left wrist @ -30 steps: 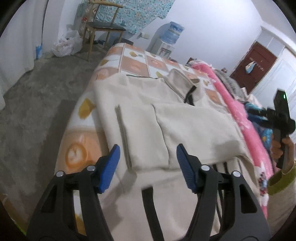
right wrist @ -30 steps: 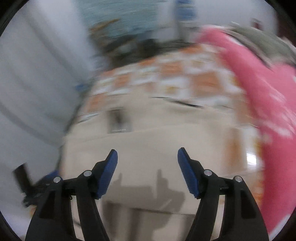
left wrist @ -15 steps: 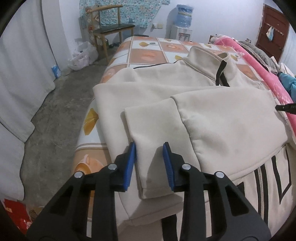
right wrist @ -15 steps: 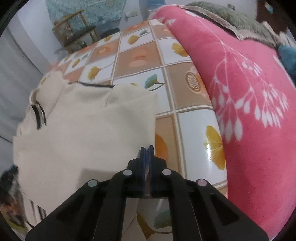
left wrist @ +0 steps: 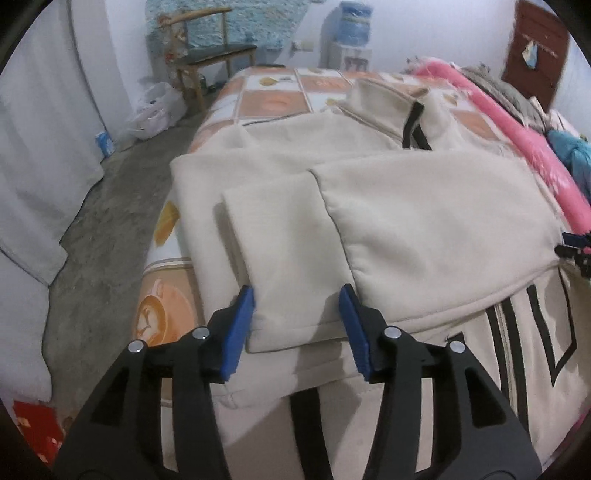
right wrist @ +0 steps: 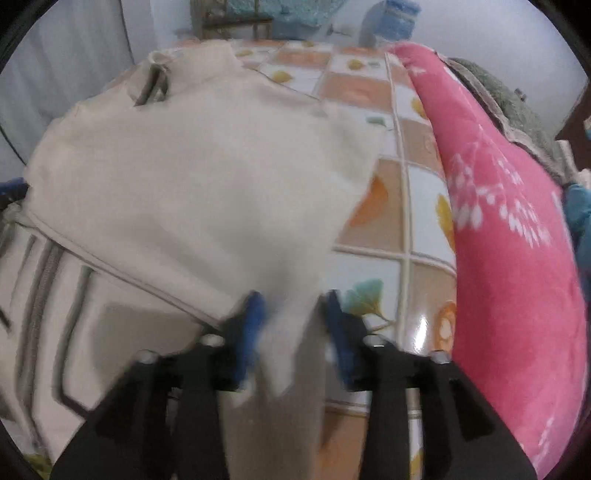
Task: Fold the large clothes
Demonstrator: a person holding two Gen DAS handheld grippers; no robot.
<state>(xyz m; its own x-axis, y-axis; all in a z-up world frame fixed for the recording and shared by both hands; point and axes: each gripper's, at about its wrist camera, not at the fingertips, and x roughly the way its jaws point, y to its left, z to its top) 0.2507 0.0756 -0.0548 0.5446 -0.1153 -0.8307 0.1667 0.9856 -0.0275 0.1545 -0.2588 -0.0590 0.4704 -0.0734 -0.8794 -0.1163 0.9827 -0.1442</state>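
Cream jacket (left wrist: 424,221) lies spread on the bed (left wrist: 273,99), sleeves folded in. Left hand-held gripper (left wrist: 297,325) and right hand-held gripper (right wrist: 291,332) have both just been opening, each half open around a sleeve edge, pads not pressing.

Cream jacket (left wrist: 424,221): plain cream fleece; black zip tape at the collar; black line pattern on its lower panel.
Bed cover (left wrist: 273,99): squares of orange and white, with yellow and teal leaf prints and an orange cup motif at the near corner.
Blanket (right wrist: 509,229): bright pink with white sprig pattern.
My left gripper (left wrist: 297,328): black frame, blue pads.
My right gripper (right wrist: 293,328): black frame, blue pads.
Water bottle (left wrist: 354,22): blue.
Wall cloth (left wrist: 258,18): teal, speckled print.
Door (left wrist: 535,51): dark red-brown.
Floor (left wrist: 107,229): grey.
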